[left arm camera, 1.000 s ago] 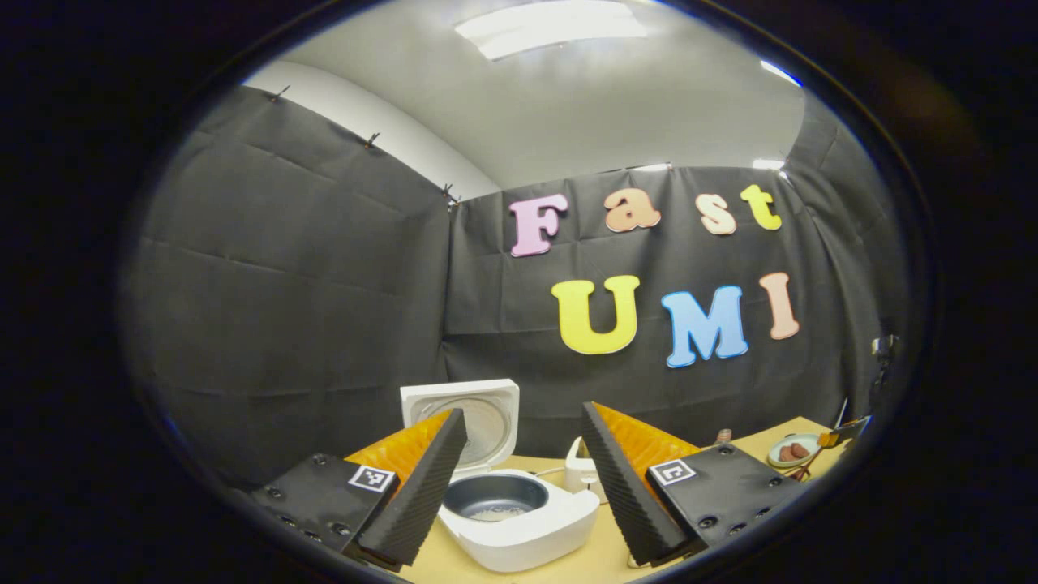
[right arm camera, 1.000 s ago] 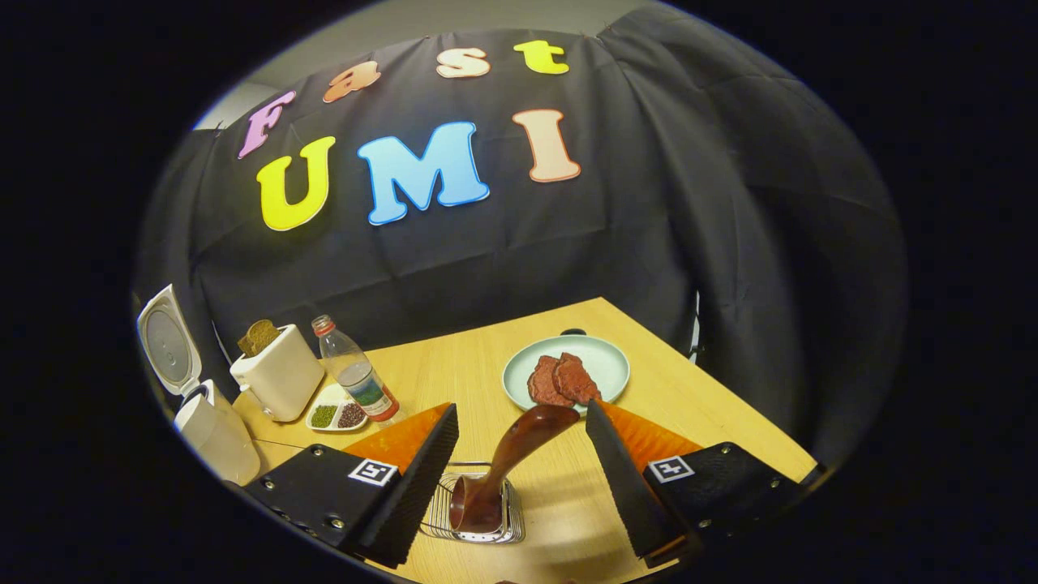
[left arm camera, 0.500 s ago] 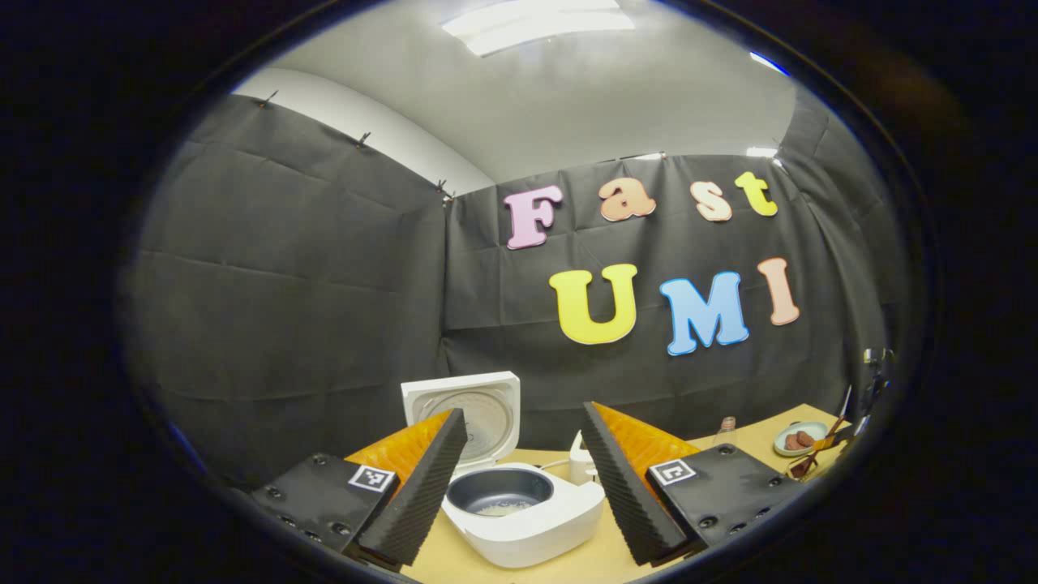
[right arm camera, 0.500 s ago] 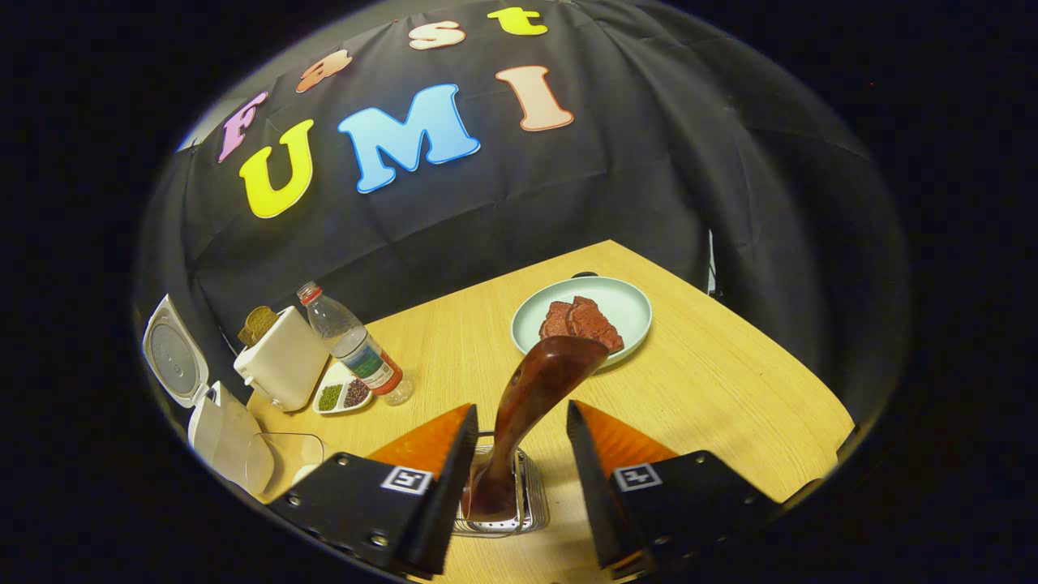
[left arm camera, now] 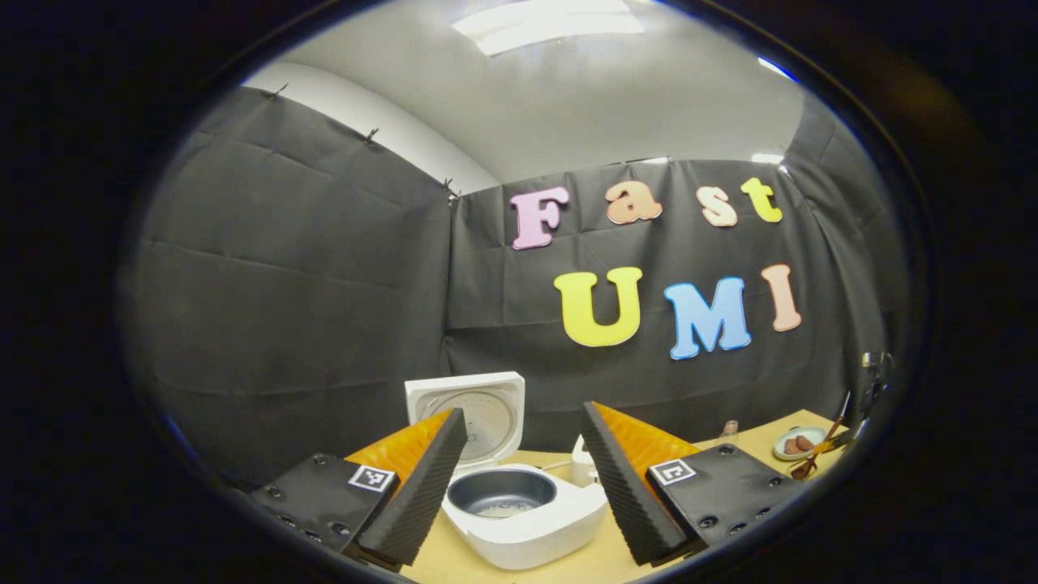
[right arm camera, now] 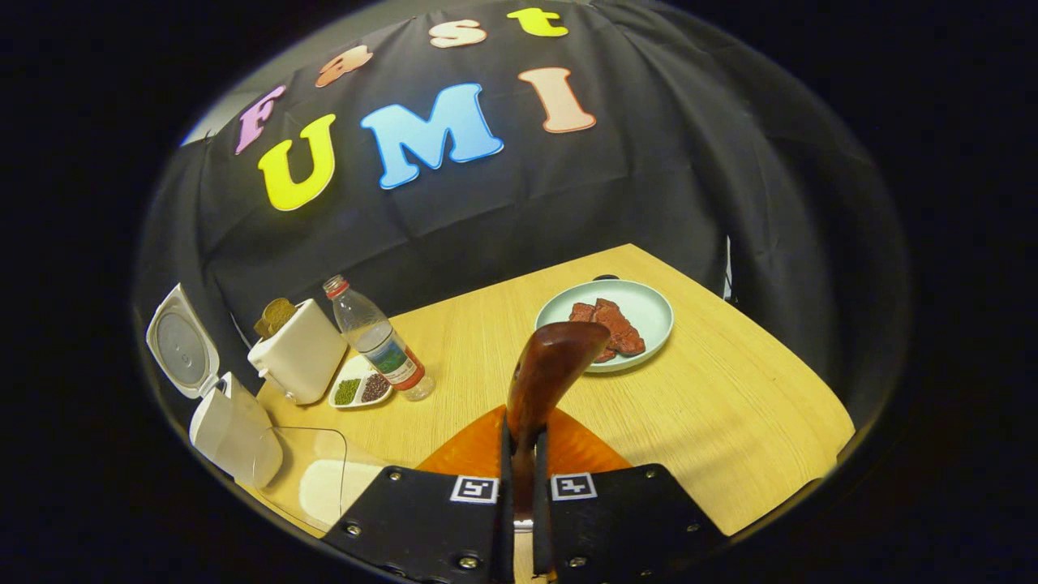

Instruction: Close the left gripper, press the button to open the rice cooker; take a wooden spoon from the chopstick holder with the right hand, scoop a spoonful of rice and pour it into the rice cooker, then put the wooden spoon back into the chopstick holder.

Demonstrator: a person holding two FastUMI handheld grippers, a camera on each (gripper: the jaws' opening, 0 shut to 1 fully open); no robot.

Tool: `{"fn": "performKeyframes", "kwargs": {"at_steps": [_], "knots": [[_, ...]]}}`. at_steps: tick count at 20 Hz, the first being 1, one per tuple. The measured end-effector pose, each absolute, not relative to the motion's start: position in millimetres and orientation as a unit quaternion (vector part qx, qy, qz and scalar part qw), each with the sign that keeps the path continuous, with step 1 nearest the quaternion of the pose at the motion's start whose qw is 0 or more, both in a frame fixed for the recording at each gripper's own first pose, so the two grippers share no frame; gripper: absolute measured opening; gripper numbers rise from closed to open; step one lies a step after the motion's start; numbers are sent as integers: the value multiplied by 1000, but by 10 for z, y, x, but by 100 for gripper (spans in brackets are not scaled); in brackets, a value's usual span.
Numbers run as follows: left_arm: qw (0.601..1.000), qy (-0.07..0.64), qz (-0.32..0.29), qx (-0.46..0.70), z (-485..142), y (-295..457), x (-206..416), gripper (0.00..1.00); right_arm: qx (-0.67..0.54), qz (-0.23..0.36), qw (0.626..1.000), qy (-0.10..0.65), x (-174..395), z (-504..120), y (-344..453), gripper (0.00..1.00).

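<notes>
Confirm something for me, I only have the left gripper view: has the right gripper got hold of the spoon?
Observer: Yes. In the right gripper view, the right gripper has both fingers shut on the handle of the dark reddish-brown wooden spoon.
Operator: Where is the rice to scoop?
Observer: A clear plastic container with what looks like white rice in it stands right beside the white rice cooker.
Operator: Anything close to it?
Observer: A small white dish of green and dark beans lies just behind it, next to a clear plastic bottle.
</notes>
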State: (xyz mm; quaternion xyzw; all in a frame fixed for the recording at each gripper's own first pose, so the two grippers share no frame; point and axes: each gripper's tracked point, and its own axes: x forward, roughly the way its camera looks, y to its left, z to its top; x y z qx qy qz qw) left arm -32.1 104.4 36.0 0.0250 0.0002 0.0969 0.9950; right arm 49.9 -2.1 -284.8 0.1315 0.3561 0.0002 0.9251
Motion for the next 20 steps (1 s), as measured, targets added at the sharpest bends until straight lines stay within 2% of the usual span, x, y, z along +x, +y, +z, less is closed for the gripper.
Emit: {"fn": "performKeyframes", "kwargs": {"at_steps": [4, 5, 6, 12, 20], "knots": [[996, -6, 88, 15, 351, 1129, -281, 98, 116, -9, 937, 328, 500, -2488, -18, 9], [996, -8, 86, 12, 353, 1160, -272, 98, 110, -13, 942, 318, 503, -2379, -25, 5], [996, -8, 85, 8, 319, 1203, -262, 98, 104, -14, 946, 307, 518, -2254, -22, 9], [997, -3, 79, -19, 181, 1471, -208, 98, 121, 3, 958, 261, 551, -1680, 327, 9], [997, 2, 77, -25, 109, 1900, -201, 96, 112, 61, 960, 248, 441, -1558, 1179, 9]]}}
